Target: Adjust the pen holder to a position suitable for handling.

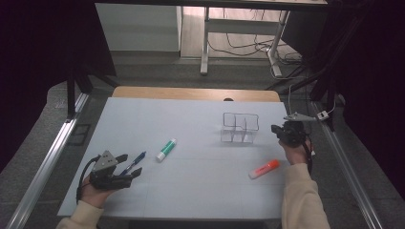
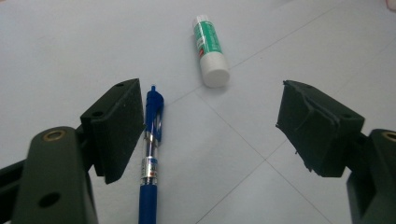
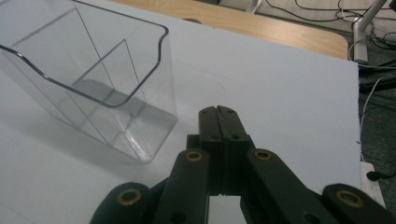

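My left fingers [image 2: 210, 130] stand wide open, holding nothing; one pad sits just beside the blue pen [image 2: 150, 154]. My right fingers [image 3: 219, 121] are closed empty. The pen lies flat, tip pointing away along the fingers.

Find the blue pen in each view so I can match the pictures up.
High view: the blue pen lies lower left on the white table sheet, by the left hand-held gripper.
Left gripper view: lower centre-left, against the left-hand jaw's inner face.
Right gripper view: not in it.
Shared landmark: the green glue stick just beyond the pen.
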Demonstrator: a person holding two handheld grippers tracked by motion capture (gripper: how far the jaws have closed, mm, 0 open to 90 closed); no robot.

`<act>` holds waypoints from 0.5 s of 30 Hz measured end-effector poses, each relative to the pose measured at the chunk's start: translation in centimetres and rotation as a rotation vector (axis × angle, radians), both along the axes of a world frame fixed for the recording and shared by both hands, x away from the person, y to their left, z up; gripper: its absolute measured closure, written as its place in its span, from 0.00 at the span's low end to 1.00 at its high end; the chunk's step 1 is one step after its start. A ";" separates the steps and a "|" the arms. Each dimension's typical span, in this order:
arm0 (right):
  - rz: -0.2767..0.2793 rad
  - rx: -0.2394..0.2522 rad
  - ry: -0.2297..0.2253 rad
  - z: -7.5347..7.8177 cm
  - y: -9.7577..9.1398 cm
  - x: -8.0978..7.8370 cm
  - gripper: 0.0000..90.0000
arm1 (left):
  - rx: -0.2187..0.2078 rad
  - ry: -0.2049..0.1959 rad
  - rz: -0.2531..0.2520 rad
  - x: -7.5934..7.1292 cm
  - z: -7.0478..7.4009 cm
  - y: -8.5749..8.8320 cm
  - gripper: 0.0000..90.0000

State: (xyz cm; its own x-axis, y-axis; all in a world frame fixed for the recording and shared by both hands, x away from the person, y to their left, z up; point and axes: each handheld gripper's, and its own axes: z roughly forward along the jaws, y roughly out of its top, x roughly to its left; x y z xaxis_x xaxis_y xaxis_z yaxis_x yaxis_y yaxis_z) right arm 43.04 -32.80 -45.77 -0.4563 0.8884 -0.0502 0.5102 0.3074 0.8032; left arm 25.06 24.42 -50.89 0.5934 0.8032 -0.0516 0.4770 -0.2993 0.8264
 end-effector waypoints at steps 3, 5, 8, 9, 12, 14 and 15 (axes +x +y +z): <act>0.006 -0.009 0.017 -0.6 0.2 0.5 0.99 | -0.001 0.002 0.001 0.0 0.0 0.0 0.25; 0.019 -0.017 0.037 -1.1 0.6 0.9 0.99 | 0.000 0.002 0.001 0.0 0.0 0.0 0.25; 0.030 -0.021 0.046 -1.4 1.1 1.2 0.99 | 0.000 0.001 0.002 0.0 0.0 0.0 0.25; 0.034 -0.025 0.050 -1.5 1.2 1.3 0.99 | 0.000 0.001 0.002 0.0 0.0 0.0 0.25; 0.040 -0.022 0.064 -1.9 1.6 1.6 0.99 | 0.000 0.001 0.002 0.0 0.0 0.0 0.25; 0.049 -0.021 0.072 -2.1 1.9 1.8 0.99 | 0.000 0.002 0.002 0.0 0.0 0.0 0.25; 0.055 -0.017 0.075 -2.3 2.0 1.8 0.99 | 0.000 0.002 0.002 0.0 0.0 0.0 0.25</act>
State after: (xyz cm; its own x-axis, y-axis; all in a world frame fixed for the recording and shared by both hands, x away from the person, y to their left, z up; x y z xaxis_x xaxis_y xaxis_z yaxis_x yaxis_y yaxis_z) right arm 44.89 -30.78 -48.03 -0.5076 0.8611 -0.0284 0.5510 0.3498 0.7577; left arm 25.07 24.47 -50.91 0.5917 0.8045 -0.0523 0.4791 -0.2987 0.8254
